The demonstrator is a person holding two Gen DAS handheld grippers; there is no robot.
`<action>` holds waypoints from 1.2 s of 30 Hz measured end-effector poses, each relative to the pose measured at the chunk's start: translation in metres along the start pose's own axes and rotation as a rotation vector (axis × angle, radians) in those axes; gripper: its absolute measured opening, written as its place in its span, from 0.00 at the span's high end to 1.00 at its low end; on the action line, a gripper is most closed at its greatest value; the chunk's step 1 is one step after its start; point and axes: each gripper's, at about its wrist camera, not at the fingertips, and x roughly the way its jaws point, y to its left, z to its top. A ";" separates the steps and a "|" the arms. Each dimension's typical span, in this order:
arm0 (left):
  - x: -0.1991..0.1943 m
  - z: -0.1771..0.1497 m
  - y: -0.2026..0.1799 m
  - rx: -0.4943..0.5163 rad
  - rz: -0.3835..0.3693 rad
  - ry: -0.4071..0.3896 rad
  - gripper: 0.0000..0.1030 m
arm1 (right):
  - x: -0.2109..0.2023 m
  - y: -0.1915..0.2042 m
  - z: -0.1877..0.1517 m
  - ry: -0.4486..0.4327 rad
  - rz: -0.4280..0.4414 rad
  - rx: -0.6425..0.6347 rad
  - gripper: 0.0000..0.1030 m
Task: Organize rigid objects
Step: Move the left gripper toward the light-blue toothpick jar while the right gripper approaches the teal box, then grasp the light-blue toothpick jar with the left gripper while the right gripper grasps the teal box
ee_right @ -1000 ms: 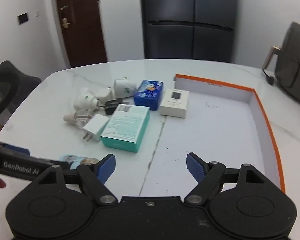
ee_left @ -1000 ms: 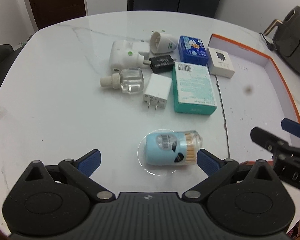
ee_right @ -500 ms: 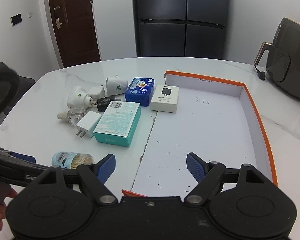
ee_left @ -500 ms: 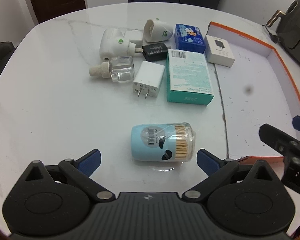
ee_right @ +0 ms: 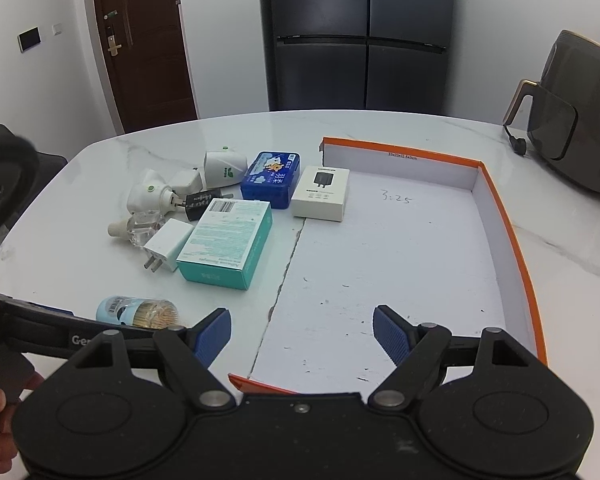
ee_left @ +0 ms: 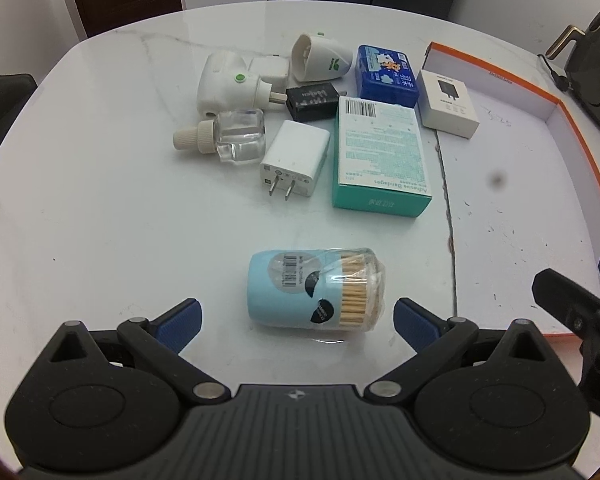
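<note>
One cylindrical toothpick jar (ee_left: 315, 288), pale blue paper wrap under clear glossy plastic, lies on its side on the white marble bench (ee_left: 100, 220), between the spread blue ribbed pads of my left hand-held gripper (ee_left: 296, 316), untouched. Beyond it sit a teal cardboard bandage box (ee_left: 380, 156), a white blocky two-prong charger (ee_left: 294, 158) and a clear glass refill bottle (ee_left: 236, 136). My right hand-held gripper (ee_right: 302, 328) hovers released over the orange-rimmed shallow cardboard tray (ee_right: 512, 240), its floor matte white and scuffed.
</note>
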 end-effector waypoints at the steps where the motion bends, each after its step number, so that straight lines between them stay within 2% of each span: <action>1: 0.001 0.000 0.000 -0.001 0.002 0.000 0.00 | 0.000 0.000 0.000 0.003 -0.002 -0.001 0.11; 4: 0.002 0.000 0.000 0.004 0.001 0.000 0.00 | 0.000 -0.001 0.001 -0.023 0.020 -0.002 0.11; 14: 0.010 0.001 0.004 0.007 0.006 -0.001 0.00 | 0.003 0.003 0.001 0.023 -0.023 -0.013 0.11; 20: 0.024 -0.002 0.001 0.053 0.019 0.007 0.00 | 0.007 0.005 0.002 0.029 -0.024 -0.005 0.11; 23: 0.030 -0.003 0.004 0.064 -0.005 0.005 0.11 | 0.011 0.007 0.007 0.033 -0.024 0.004 0.11; 25: 0.029 -0.003 0.006 0.075 -0.009 -0.031 0.25 | 0.015 0.009 0.012 0.031 -0.021 0.012 0.11; 30: 0.027 0.000 0.020 0.063 -0.050 -0.059 0.25 | 0.029 0.018 0.026 0.033 -0.013 0.023 0.11; 36: 0.012 0.003 0.045 0.051 -0.027 -0.097 0.24 | 0.060 0.038 0.048 0.063 0.009 0.045 0.11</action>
